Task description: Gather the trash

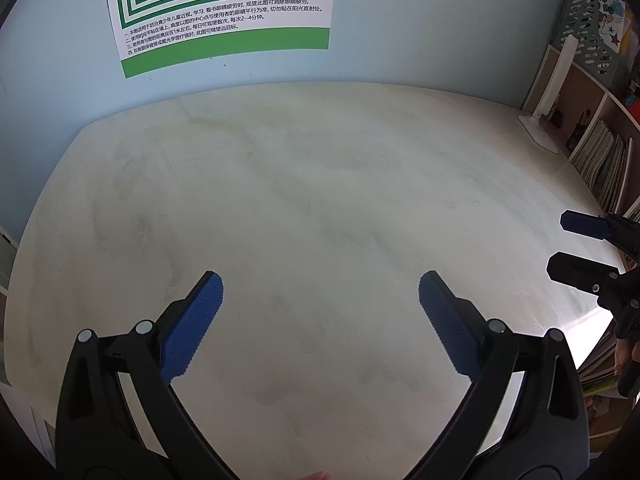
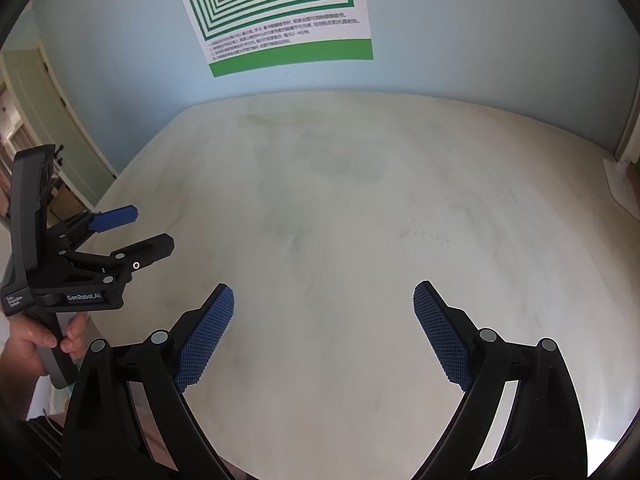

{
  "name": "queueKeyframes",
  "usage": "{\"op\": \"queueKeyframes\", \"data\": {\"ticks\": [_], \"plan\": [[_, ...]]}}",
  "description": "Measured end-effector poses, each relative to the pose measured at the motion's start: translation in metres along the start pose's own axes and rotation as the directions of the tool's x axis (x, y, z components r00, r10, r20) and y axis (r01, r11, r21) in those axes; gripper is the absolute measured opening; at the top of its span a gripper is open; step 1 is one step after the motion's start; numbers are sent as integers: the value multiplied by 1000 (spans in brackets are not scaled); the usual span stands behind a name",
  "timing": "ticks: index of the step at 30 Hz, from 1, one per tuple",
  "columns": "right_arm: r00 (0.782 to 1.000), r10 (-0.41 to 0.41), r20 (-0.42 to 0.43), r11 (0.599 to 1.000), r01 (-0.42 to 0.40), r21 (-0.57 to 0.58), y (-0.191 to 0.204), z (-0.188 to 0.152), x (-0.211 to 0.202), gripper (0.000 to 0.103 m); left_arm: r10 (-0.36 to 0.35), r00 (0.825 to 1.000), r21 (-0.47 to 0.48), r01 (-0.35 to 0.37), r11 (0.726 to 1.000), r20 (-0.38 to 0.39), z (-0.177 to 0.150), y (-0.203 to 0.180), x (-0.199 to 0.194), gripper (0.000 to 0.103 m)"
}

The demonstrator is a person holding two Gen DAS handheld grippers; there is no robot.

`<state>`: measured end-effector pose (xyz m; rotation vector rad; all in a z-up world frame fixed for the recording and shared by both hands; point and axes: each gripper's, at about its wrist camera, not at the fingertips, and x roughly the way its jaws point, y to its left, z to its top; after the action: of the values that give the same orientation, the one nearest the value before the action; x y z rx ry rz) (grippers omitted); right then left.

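My left gripper [image 1: 320, 284] is open and empty, held above the pale tabletop [image 1: 304, 200]. It also shows in the right wrist view [image 2: 154, 230] at the left, held by a hand, its jaws apart. My right gripper [image 2: 324, 292] is open and empty above the same tabletop [image 2: 340, 200]. It also shows at the right edge of the left wrist view [image 1: 556, 244], jaws apart. No trash item shows in either view.
A green-and-white striped poster [image 1: 224, 12] hangs on the light blue wall behind the table. A white desk lamp base [image 1: 538, 128] stands at the table's far right. A bookshelf with books [image 1: 600, 160] stands to the right. A doorway [image 2: 40, 120] lies to the left.
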<state>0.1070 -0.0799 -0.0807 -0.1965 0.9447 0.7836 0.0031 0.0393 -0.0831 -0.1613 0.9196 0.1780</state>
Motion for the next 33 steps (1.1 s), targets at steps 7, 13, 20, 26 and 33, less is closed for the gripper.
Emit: {"op": "queueKeyframes", "data": {"ticks": [7, 13, 20, 26, 33], "plan": [[1000, -2, -3, 1000, 2, 6, -4, 6, 4, 91, 2, 1000, 8, -2, 1000, -7, 7, 0, 8, 96], [1000, 2, -8, 1000, -2, 20, -9, 8, 8, 91, 5, 1000, 12, -5, 1000, -14, 11, 1, 15, 96], [1000, 4, -7, 999, -4, 36, -10, 9, 9, 91, 7, 1000, 14, -6, 1000, -14, 12, 3, 18, 96], [1000, 9, -7, 1000, -9, 24, -9, 11, 9, 91, 9, 1000, 9, -8, 1000, -13, 12, 4, 19, 96], [1000, 10, -7, 1000, -10, 24, -11, 12, 9, 91, 8, 1000, 7, -8, 1000, -15, 12, 6, 20, 96]]}}
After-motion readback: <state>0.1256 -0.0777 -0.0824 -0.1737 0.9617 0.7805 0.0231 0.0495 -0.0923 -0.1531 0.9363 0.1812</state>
